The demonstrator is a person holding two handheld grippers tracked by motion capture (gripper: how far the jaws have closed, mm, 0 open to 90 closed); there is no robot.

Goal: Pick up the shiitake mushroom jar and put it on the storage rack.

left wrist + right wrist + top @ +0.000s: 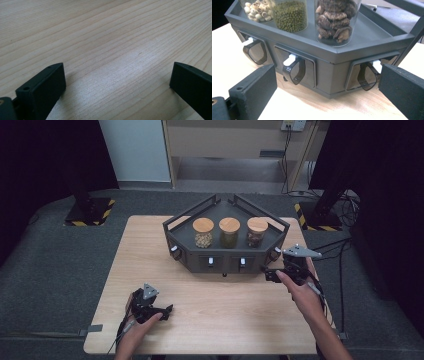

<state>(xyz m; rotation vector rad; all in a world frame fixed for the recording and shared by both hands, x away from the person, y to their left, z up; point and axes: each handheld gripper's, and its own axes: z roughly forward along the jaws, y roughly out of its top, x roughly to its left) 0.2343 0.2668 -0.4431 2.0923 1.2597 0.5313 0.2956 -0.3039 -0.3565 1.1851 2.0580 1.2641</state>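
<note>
The dark rack [226, 251] stood at the table's [150, 270] far edge, its front drawers fitted with smoky scoop handles [294, 71]. Three wooden-lidded jars [229, 232] stood in a row on its tray. The right gripper [272, 274] hovered just beside the rack's right front corner, jaws spread wide and empty. The left gripper [160, 312] rested near the front left corner, jaws likewise wide, bare wood between them.

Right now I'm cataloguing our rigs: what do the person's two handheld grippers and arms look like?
The left gripper and right gripper are black, each topped by a grey three-cornered plate and trailing a cable. Their jaws are flat, blocky black slabs with small round holes near the base. The person's forearms are bare, no sleeves visible.
</note>
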